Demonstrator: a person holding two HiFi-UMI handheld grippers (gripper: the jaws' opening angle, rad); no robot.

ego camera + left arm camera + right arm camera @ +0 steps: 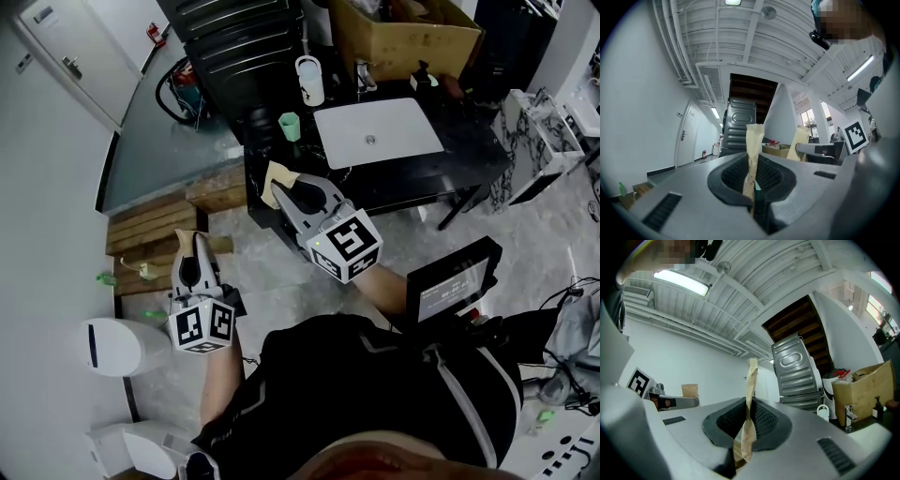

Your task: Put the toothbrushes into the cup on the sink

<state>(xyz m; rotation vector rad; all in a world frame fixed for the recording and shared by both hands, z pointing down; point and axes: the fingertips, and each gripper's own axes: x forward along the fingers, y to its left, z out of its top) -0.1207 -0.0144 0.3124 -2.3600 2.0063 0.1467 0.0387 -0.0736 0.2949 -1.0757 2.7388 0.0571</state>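
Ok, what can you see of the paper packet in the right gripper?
The packet is a narrow tan paper sleeve, creased and slightly twisted. It stands upright, pinched low down by the shut fingers of the right gripper, with its upper part sticking out free above them. Nothing else touches it, and what is inside is hidden.

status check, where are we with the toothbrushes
Left tongs shut on tan paper packet; right tongs shut on second packet. Green cup stands left of the sink, neither packet in it. Nothing seen blocking the cup.

Green cup (290,126), white sink (405,127), black counter (472,155)
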